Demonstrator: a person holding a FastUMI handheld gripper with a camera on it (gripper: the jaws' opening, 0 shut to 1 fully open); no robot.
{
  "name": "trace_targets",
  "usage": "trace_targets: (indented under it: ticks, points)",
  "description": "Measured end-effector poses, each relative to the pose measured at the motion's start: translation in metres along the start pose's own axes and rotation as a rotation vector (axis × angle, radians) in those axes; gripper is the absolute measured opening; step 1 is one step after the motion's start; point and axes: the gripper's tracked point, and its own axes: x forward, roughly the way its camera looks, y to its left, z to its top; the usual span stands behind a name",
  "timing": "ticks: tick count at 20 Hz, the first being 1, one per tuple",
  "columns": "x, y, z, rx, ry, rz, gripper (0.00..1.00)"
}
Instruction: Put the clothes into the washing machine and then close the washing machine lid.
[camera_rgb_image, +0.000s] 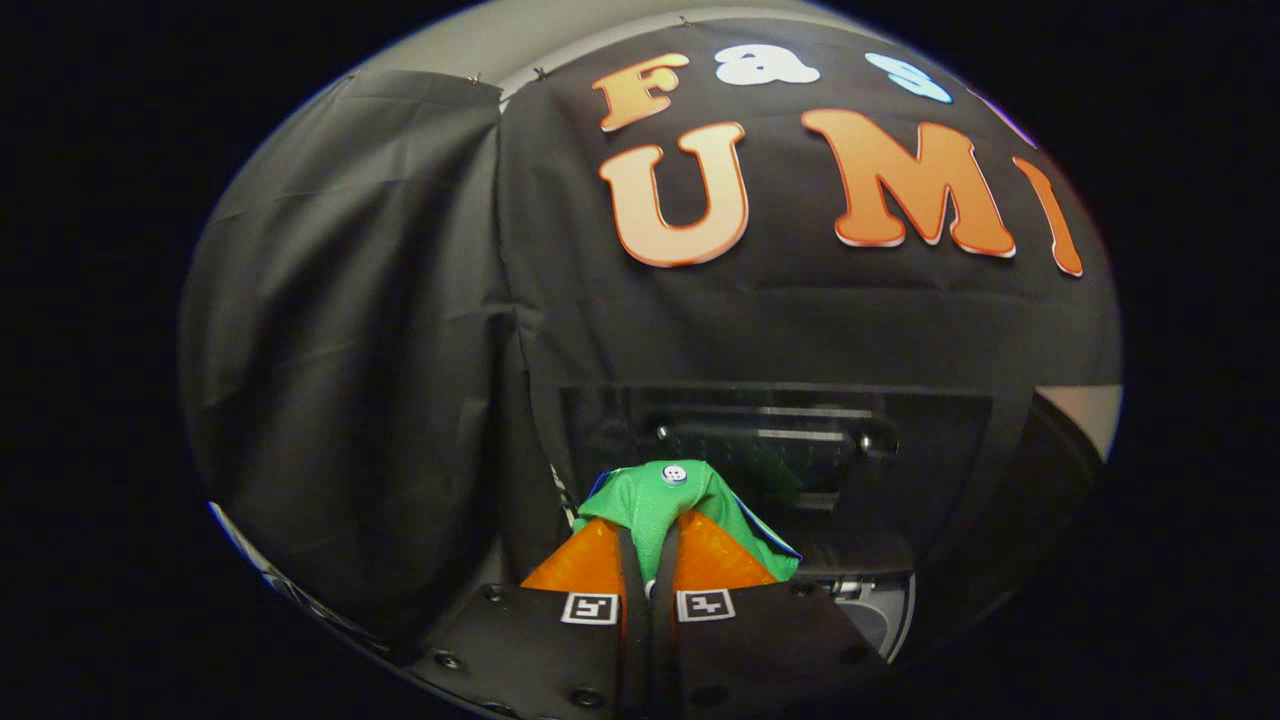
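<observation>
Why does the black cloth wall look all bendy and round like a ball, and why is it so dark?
Gripper view: the fisheye lens bows the black cloth wall; the lighting is dim, with faint streaks of glare on the dark glossy panel beyond the gripper, while the green fabric garment clamped between its fingers looks bright and sharp.

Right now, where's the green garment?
In the gripper view, the green garment is pinched between the gripper fingers, bunched over their tips, held up in front of the washing machine's raised lid just beyond.
</observation>
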Motion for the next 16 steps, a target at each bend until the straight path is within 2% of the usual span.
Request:
trace_targets:
  ticks: [8, 10, 16]
  points:
    - [0.038, -0.027, -0.121, 0.107, 0.239, -0.069, 0.08]
    - [0.042, -0.034, -0.154, 0.131, 0.338, -0.088, 0.08]
    - [0.049, -0.036, -0.248, 0.335, 0.666, -0.183, 0.08]
